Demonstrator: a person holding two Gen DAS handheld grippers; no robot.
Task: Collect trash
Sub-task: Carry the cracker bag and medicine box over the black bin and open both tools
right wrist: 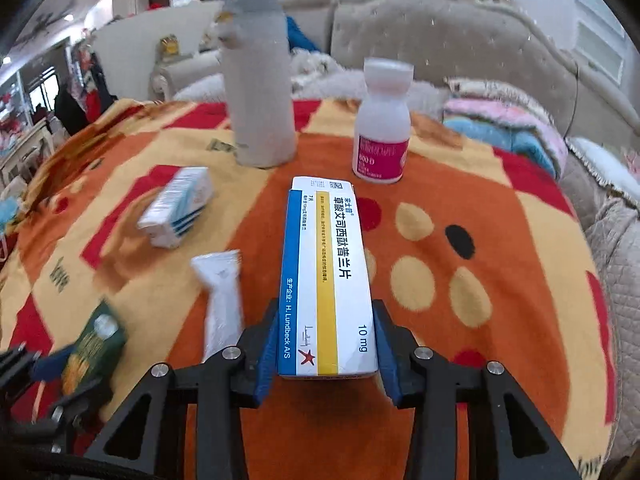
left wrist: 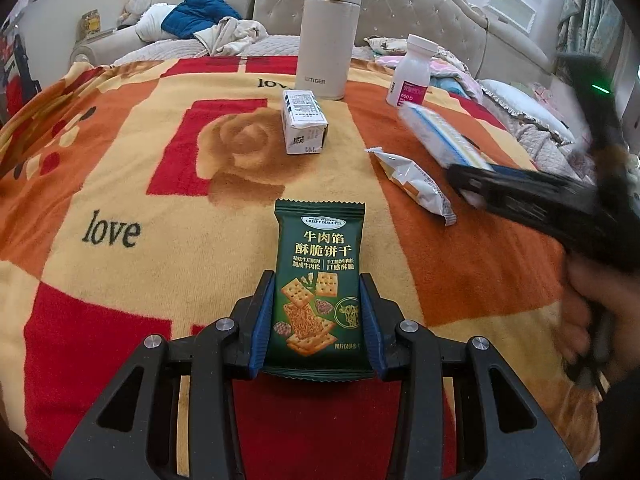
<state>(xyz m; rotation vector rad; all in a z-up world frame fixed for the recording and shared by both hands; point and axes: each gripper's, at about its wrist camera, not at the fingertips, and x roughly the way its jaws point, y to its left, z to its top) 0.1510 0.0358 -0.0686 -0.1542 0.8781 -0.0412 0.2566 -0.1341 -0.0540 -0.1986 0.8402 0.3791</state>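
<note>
Nearest in the left wrist view, the left gripper (left wrist: 318,320) has its blue pads pressed against both long edges of a green crispy-biscuit packet (left wrist: 318,280), grasping it over the patterned blanket (left wrist: 120,184) printed with "love". In the right wrist view, the right gripper (right wrist: 326,344) holds a white, blue and yellow medicine carton (right wrist: 326,272) marked "10 mg"; its left pad sits against the carton's blue edge, while a thin gap seems to show at the right pad, so how firmly it is clamped I cannot tell for sure. The same carton appears blurred at the right of the left view, above the blanket.

Just beyond, a white and yellow snack wrapper (left wrist: 412,182) lies flat on the orange part of the blanket, between the two grippers. Further back a small white carton (left wrist: 305,122) rests on a rose pattern. Behind it stands an upright cream Tiger flask (left wrist: 329,32), and to its right a white bottle with a magenta label (right wrist: 382,128), also upright.

Farthest off are a beige tufted headboard (right wrist: 460,48), folded pink and blue bedding (right wrist: 504,128), and a blue garment (left wrist: 198,16) on a sofa.
</note>
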